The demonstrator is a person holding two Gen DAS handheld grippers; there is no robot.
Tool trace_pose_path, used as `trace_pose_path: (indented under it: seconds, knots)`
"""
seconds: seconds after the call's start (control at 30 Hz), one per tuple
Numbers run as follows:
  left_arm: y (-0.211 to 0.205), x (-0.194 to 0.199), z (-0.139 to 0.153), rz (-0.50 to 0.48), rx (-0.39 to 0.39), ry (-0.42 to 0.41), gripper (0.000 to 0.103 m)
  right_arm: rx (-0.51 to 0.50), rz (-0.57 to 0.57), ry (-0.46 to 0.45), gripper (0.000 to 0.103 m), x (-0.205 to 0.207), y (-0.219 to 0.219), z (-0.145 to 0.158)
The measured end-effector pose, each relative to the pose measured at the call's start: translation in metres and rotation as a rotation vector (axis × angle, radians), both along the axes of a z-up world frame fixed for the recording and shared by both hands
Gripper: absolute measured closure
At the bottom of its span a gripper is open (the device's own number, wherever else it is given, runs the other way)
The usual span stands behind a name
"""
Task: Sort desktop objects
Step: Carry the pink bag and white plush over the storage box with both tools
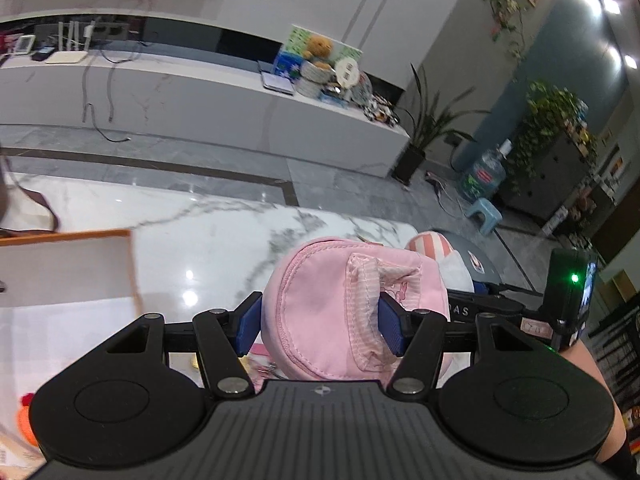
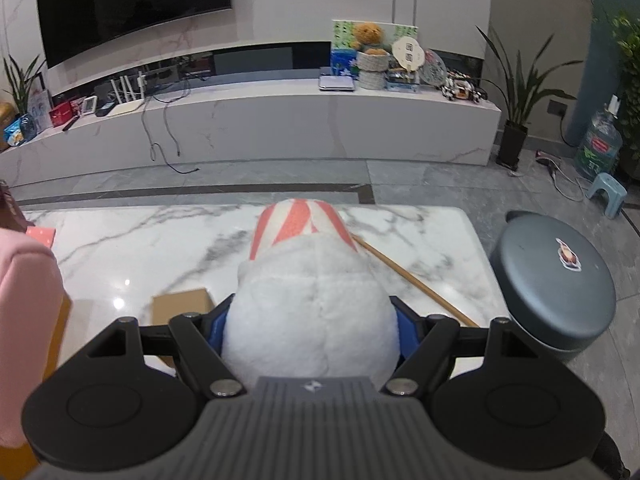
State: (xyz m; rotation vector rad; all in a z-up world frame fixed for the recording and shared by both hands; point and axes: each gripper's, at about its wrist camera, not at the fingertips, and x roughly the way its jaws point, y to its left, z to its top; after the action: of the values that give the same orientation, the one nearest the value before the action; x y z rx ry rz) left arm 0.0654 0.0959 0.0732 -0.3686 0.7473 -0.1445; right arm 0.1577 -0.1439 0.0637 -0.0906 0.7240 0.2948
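My left gripper [image 1: 320, 326] is shut on a pink fabric pouch [image 1: 332, 304], held above the marble table [image 1: 208, 232]. The pouch also shows at the left edge of the right wrist view [image 2: 24, 300]. My right gripper [image 2: 312, 328] is shut on a white plush toy with an orange-striped top [image 2: 308, 280], held above the table. The plush also shows behind the pouch in the left wrist view [image 1: 432, 246]. An open box with an orange rim [image 1: 68, 268] stands to the left of the left gripper.
A wooden stick [image 2: 408, 280] lies on the table to the right of the plush. A small cardboard box [image 2: 182, 306] sits below the right gripper. A grey round bin [image 2: 552, 284] stands off the table's right edge. An orange toy [image 1: 25, 420] lies at the lower left.
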Motion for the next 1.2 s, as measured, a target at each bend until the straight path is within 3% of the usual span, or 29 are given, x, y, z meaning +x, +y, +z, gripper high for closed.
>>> trace_pose_path:
  seconds: [0.37, 0.5, 0.87, 1.07, 1.2]
  knots:
    - [0.092, -0.029, 0.015, 0.191, 0.009, -0.036, 0.033, 0.024, 0.139, -0.058, 0.026, -0.027, 0.09, 0.024]
    - [0.113, -0.039, 0.015, 0.244, 0.047, -0.03, 0.033, 0.035, 0.198, -0.072, 0.026, -0.039, 0.125, 0.03]
    - [0.168, -0.065, -0.003, 0.332, 0.085, 0.049, 0.033, 0.053, 0.307, -0.1, 0.026, -0.069, 0.196, 0.04]
    - [0.18, -0.066, -0.016, 0.347, 0.136, 0.096, 0.033, 0.146, 0.356, -0.113, 0.026, -0.082, 0.217, 0.049]
    - [0.184, -0.063, -0.024, 0.339, 0.144, 0.131, 0.033, 0.134, 0.4, -0.1, 0.026, -0.09, 0.236, 0.041]
